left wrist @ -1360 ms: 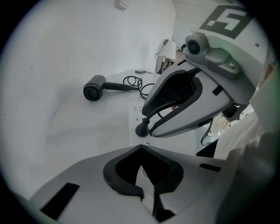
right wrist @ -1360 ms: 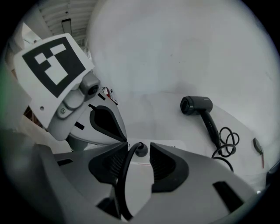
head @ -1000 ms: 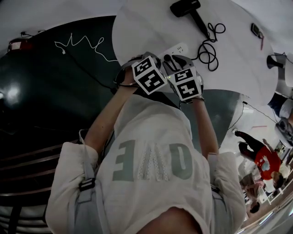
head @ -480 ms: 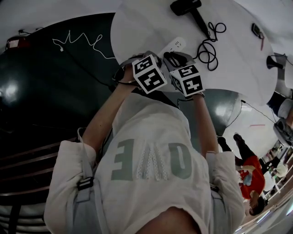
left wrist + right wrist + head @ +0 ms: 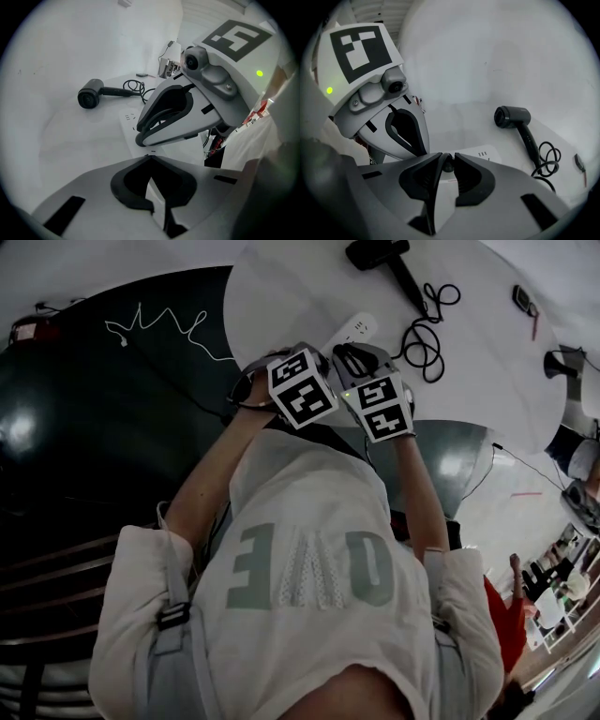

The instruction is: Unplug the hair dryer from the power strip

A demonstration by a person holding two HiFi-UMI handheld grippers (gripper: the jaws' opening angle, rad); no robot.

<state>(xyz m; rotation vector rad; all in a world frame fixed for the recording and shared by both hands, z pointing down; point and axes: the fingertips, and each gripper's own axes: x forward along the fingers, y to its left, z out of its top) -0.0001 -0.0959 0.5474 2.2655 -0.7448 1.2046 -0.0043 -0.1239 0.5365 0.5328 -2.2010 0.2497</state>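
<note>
Black plug (image 5: pixel 448 165) of the black handheld hair dryer (image 5: pixel 377 254) looked seated in the white rectangular power strip (image 5: pixel 354 331), so by my read it was not pulled yet. The strip lay on the round white table (image 5: pixel 281 296) near the edge closest to the person. The dryer lay on its side at the far part of the table, well apart from the strip. Its black cord (image 5: pixel 427 334) sat in a loose coil between them. Right gripper (image 5: pixel 449 158) was closing on the plug: its fingers (image 5: pixel 471 178) flanked the plug at the tips with no gap visible, so it was grasping the plug. Left gripper (image 5: pixel 150 157) sat just beside the right one, with its tips low over the strip's near end. Its fingers were clenched tip to tip, with nothing seen between them. Couldn't tell whether it was actually pressing the strip down. Status as I judged it: approach done, grip on the plug about set. Left to do: the extraction itself, pulling the plug straight out of the socket. Main risk was the strip lifting with the plug if the left gripper wasn't pinning it.
</note>
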